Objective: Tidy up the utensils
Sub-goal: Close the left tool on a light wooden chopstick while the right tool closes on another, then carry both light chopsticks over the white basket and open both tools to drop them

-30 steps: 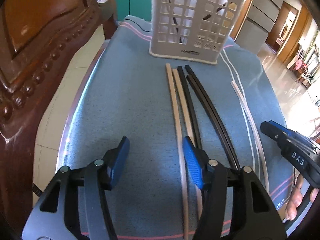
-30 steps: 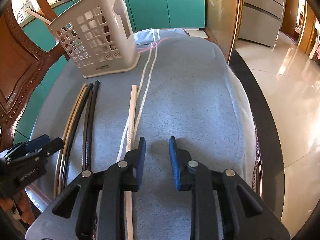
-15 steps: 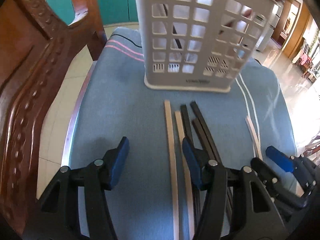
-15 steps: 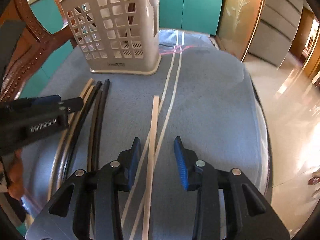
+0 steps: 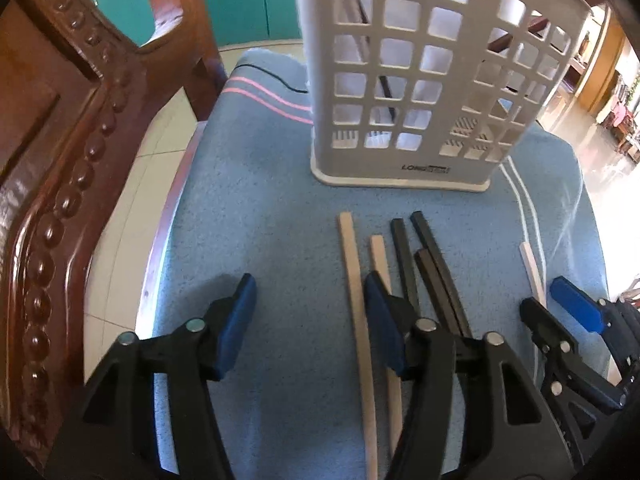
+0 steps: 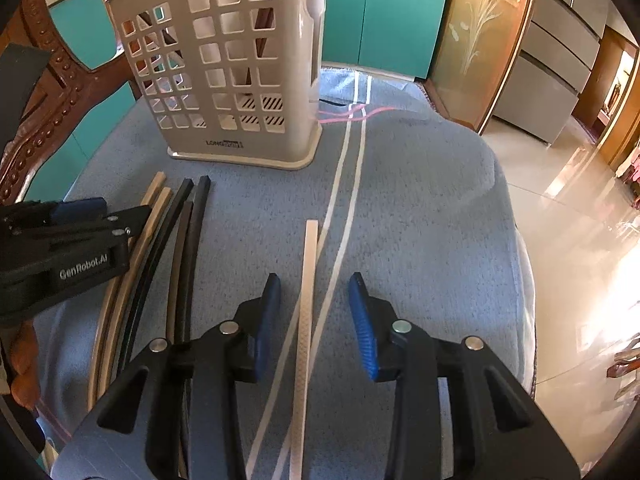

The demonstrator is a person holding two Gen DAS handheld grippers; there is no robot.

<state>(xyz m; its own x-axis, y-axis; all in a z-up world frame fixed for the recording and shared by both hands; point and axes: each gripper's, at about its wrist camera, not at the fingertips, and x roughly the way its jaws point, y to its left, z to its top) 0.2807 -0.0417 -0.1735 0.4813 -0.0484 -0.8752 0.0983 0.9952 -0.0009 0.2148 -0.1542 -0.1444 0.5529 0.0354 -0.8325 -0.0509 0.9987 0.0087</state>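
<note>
Five chopsticks, two tan (image 5: pixel 354 280) and three black (image 5: pixel 434 268), lie side by side on the blue-clothed worktop (image 5: pixel 260 216) in the left wrist view, long axes running toward the white lattice holder (image 5: pixel 400 80) marked "LONG…", while the left gripper (image 5: pixel 306 320) is closing, its fingers around one tan stick without pressing it. In the right wrist view a single pale chopstick (image 6: pixel 306 304) points toward the holder between the closing, not yet touching fingers of the right gripper (image 6: pixel 314 312); the left gripper's body reads "GenRobot.AI".
</note>
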